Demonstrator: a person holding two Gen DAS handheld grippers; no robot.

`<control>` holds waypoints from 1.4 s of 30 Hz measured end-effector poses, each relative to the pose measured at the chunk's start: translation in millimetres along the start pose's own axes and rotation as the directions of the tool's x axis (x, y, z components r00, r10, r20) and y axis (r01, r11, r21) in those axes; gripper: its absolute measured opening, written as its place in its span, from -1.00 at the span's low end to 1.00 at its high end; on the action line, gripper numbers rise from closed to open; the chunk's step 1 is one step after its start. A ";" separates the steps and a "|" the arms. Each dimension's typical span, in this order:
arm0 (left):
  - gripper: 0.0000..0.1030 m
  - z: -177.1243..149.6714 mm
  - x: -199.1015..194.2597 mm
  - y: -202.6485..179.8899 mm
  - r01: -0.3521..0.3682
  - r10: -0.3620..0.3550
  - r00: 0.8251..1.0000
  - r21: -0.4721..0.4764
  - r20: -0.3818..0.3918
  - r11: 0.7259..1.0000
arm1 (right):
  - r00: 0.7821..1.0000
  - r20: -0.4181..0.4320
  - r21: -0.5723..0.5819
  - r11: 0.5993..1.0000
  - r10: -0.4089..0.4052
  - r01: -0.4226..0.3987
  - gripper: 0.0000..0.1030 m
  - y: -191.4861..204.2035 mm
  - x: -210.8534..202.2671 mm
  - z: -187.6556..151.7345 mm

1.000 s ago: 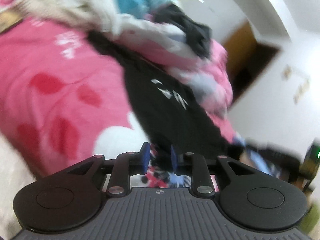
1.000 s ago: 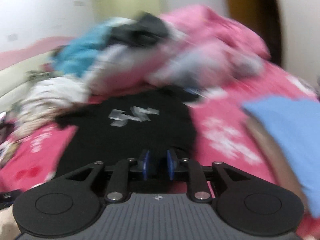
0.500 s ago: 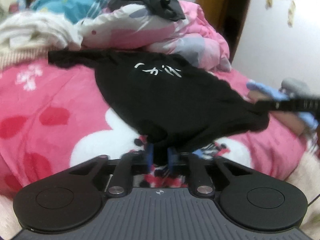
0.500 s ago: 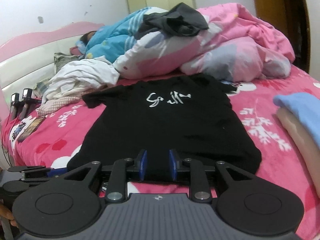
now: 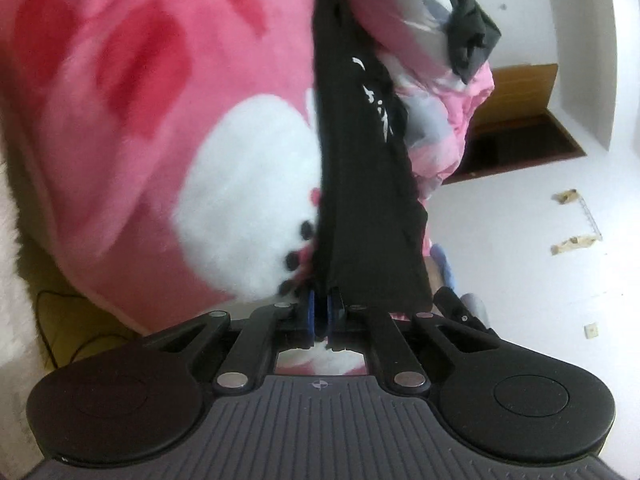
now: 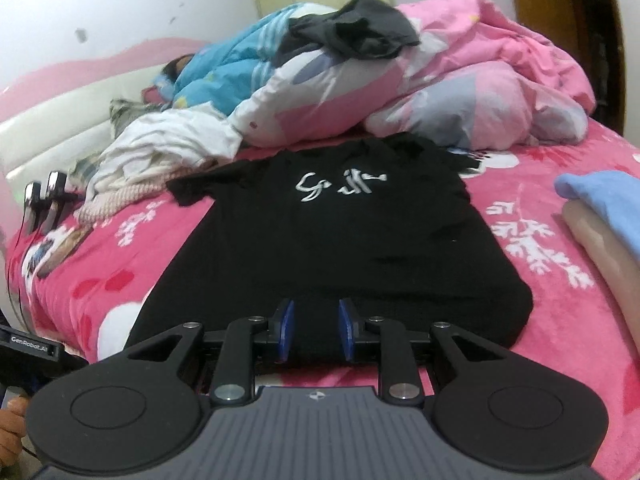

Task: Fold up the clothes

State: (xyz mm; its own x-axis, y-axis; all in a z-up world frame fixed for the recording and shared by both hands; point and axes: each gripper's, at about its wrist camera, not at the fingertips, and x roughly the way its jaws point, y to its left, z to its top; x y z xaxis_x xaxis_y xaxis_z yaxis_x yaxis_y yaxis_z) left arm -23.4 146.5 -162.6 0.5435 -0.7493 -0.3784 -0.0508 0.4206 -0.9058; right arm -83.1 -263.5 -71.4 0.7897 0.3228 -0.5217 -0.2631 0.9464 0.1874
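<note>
One black T-shirt point(image 6: 340, 240) with white lettering lay spread flat on a pink flowered blanket point(image 6: 540, 248), front up, its collar toward twelve o'clock and its hem at six o'clock in the right wrist view. The right gripper point(image 6: 314, 330) sat at the hem, its blue pads apart with black cloth showing between them; whether they pressed on the cloth could not be told. The left gripper point(image 5: 320, 314) was clenched on the shirt's hem edge, its blue pads drawn almost together with a thin fold of black fabric between them. In the tilted left wrist view the shirt ran from the pads toward twelve o'clock. Behind the shirt, at twelve o'clock in the right view, a pink and white duvet point(image 6: 460, 92) was heaped with a dark garment point(image 6: 356, 28) on top. White clothes point(image 6: 160, 148) lay at ten o'clock, and a blue cloth point(image 6: 604, 204) at three o'clock.
</note>
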 end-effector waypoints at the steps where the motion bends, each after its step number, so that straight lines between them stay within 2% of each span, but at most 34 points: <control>1: -0.93 -0.1 -3.0 -0.7 0.005 -0.006 1.000 0.009 0.009 1.000 | 1.000 0.002 -0.027 0.999 0.019 -0.019 -0.50 13.4 14.1 4.7; 4: -0.93 2.2 -9.2 -1.0 0.013 -0.014 1.000 0.025 0.023 1.000 | 0.993 -0.001 -0.126 0.985 0.115 -0.115 -0.50 51.5 47.6 13.7; 6: -0.93 2.8 -11.3 0.5 0.019 -0.019 1.000 0.019 0.018 1.000 | 0.982 -0.023 -0.226 0.956 0.188 -0.188 -0.49 74.4 60.9 12.7; 7: -0.93 2.7 -11.8 0.9 0.026 -0.026 1.000 0.012 0.016 1.000 | 0.974 -0.034 -0.291 0.930 0.223 -0.223 -0.47 87.4 64.7 9.8; 9: -0.93 1.6 -11.4 -0.2 0.042 -0.042 0.999 -0.004 0.012 0.999 | 0.962 -0.049 -0.421 0.868 0.269 -0.264 -0.27 105.9 65.8 -0.4; 10: -0.93 1.3 -10.6 -1.3 0.051 -0.051 0.999 -0.012 0.010 0.999 | 0.957 -0.055 -0.484 0.830 0.285 -0.276 -0.23 113.2 64.7 -6.5; 13: -0.92 0.2 -9.3 -5.8 0.069 -0.069 0.998 0.001 -0.007 0.998 | 0.956 -0.053 -0.663 0.706 0.287 -0.249 -0.06 129.5 59.8 -29.3; 16: -0.89 -3.1 -13.7 -4.6 0.068 -0.067 0.997 0.025 -0.028 0.997 | 0.964 -0.062 -0.758 0.616 0.259 -0.214 -0.04 131.8 56.7 -47.0; 19: -0.89 -7.0 -19.4 -2.4 0.060 -0.058 0.997 0.053 -0.047 0.997 | 0.973 -0.060 -0.790 0.586 0.224 -0.184 -0.05 123.0 49.9 -57.2; 24: -0.86 -9.1 -32.9 0.3 0.021 -0.019 1.000 0.085 -0.023 0.996 | 0.977 -0.052 -0.805 0.570 0.205 -0.162 -0.06 102.7 26.7 -69.3; 30: -0.79 -1.1 -41.1 -1.8 0.041 -0.043 0.999 0.065 0.030 0.997 | 0.970 -0.026 -0.859 0.491 0.244 -0.147 -0.06 109.6 8.3 -93.0; 31: -0.76 -0.3 -41.8 -2.7 0.045 -0.047 0.998 0.065 0.035 0.997 | 0.970 -0.018 -0.861 0.489 0.242 -0.138 -0.06 110.3 8.1 -96.0; 33: -0.72 1.7 -43.1 -4.5 0.052 -0.055 0.997 0.065 0.046 0.997 | 0.976 -0.006 -0.852 0.510 0.219 -0.120 -0.10 109.8 11.4 -98.9; 34: -0.69 3.6 -43.8 -5.2 0.054 -0.058 0.997 0.067 0.054 0.996 | 0.980 -0.003 -0.841 0.529 0.198 -0.110 -0.16 108.4 14.1 -98.2; 35: -0.67 6.3 -44.2 -6.2 0.054 -0.059 0.996 0.069 0.063 0.996 | 0.983 -0.003 -0.824 0.557 0.182 -0.106 -0.35 106.0 16.0 -95.6; 36: -0.62 10.3 -44.2 -7.8 0.052 -0.057 0.996 0.072 0.072 0.996 | 0.984 -0.008 -0.790 0.602 0.180 -0.116 -0.59 101.4 16.0 -89.3; 38: -0.57 23.6 -44.2 -12.5 0.040 -0.048 0.994 0.087 0.098 0.995 | 0.983 -0.011 -0.687 0.713 0.184 -0.141 -0.84 90.2 16.6 -74.7; 40: -0.47 40.2 -43.5 -17.9 0.022 -0.036 0.991 0.106 0.129 0.994 | 0.980 -0.007 -0.581 0.796 0.201 -0.167 -0.85 75.3 11.9 -62.2; 42: -0.44 64.2 -36.0 -23.7 -0.003 -0.016 0.985 0.116 0.169 0.993 | 0.973 -0.003 -0.483 0.852 0.231 -0.204 -0.87 61.1 5.1 -51.5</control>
State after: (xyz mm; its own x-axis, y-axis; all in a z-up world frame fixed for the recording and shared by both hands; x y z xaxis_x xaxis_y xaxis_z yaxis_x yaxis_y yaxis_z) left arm 12.1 196.4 -115.3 0.6781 -0.6587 -0.3259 0.0445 0.4794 -0.8765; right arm -123.7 -203.5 -105.4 0.7060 0.5326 -0.4669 -0.6524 0.7456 -0.1359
